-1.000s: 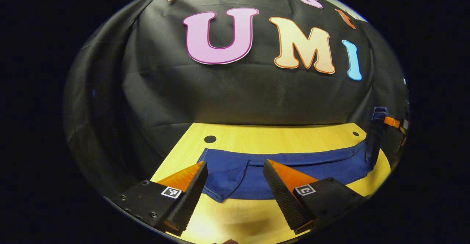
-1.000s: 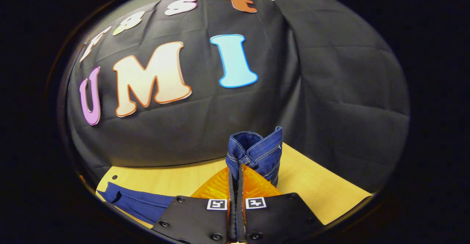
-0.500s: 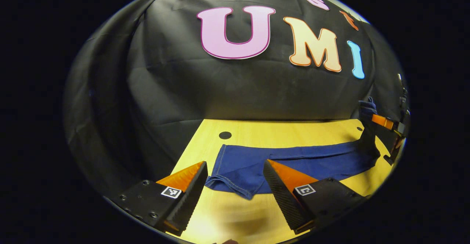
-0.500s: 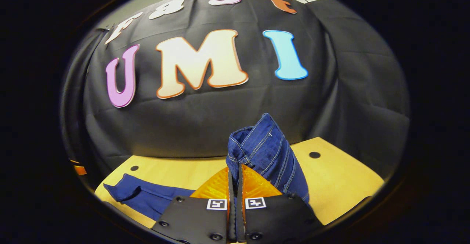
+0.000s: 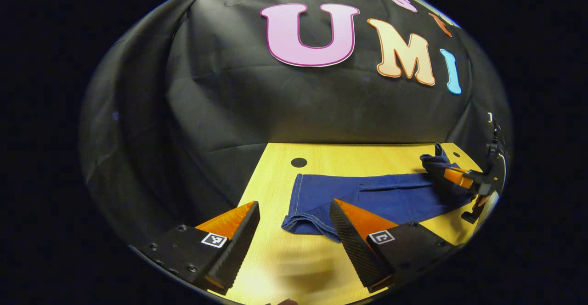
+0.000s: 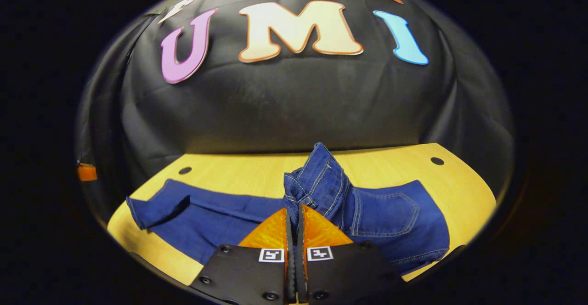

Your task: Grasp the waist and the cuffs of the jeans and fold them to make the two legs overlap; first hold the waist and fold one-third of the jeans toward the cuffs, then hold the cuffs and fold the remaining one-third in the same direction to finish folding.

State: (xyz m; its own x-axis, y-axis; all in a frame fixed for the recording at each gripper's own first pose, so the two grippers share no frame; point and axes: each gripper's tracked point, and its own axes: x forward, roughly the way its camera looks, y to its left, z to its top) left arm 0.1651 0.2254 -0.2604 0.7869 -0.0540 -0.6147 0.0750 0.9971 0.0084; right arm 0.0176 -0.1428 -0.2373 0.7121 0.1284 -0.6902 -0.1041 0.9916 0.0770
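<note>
The jeans (image 5: 367,197) lie stretched out on the yellow wooden worktop (image 5: 275,259), their long axis running side to side along the booth's back wall. In the left gripper view the cuff end (image 5: 303,220) is the near end, at the left of the garment; it is loosely rumpled, one corner folded over, and it lies just beyond the left tool (image 5: 294,222). A dark round hole (image 5: 299,162) in the worktop sits just behind that cuff end, toward the wall. From there the legs run off to the right, toward the waist (image 5: 434,162), which is bunched and raised at the far right — there the right tool (image 5: 452,176) has it pinched.

The left tool has its fingers spread wide apart with nothing between them; bare worktop shows in the gap, and the cuff end lies close to the tip of the right-hand finger (image 5: 353,236), though contact cannot be told.

In the right gripper view the right tool (image 6: 295,213) is clamped tight, both fingers pressing on a gathered fold of the waistband (image 6: 317,181), which stands up above the fingertips. Right of the waistband the seat of the jeans lies flat, a back pocket (image 6: 390,213) facing up — left of it the legs (image 6: 202,215) stretch away to the cuffs.
</note>
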